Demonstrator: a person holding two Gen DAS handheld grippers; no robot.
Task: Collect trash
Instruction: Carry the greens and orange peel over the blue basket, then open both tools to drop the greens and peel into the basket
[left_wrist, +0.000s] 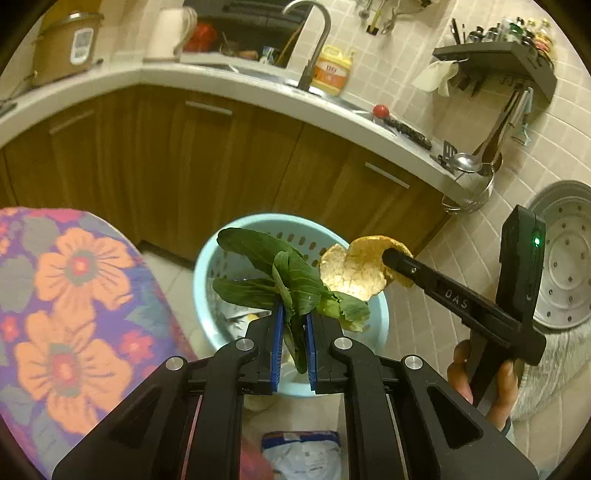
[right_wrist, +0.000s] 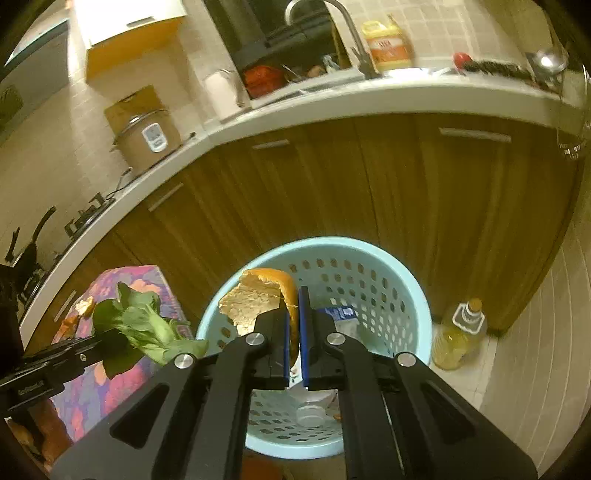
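Above the pale blue perforated basket (right_wrist: 391, 280) standing on the tiled floor in front of the wooden cabinets (left_wrist: 229, 162), both tools are hanging with trash in their grip. The left hand-held gripper (left_wrist: 294, 314) is clamping its blue pads on the stems of a bunch of green leafy vegetable (left_wrist: 291, 273), whose leaves are fanning out over the basket's near rim. The right hand-held gripper (right_wrist: 294, 325) is pinching a piece of orange peel (right_wrist: 258, 295) by its edge, the pale inner side facing left, and the peel is hovering over the basket's open mouth. Seen from the left wrist, the right tool is reaching in from the right with the peel at its tip, just beside the leaves but apart from them, and a person's hand (left_wrist: 484, 380) is wrapping around its handle. Inside the basket, a white and blue wrapper (right_wrist: 341, 317) and a round white lid (right_wrist: 312, 413) are lying at the bottom. A floral cloth (left_wrist: 70, 302) in purple and orange is covering something just left of the basket. A bottle of yellow oil (right_wrist: 460, 336) is standing on the floor to the basket's right. Along the white bench (left_wrist: 221, 79), a faucet (left_wrist: 314, 40), a yellow jug (left_wrist: 332, 70) and a rice cooker (left_wrist: 66, 44) are sitting well behind.
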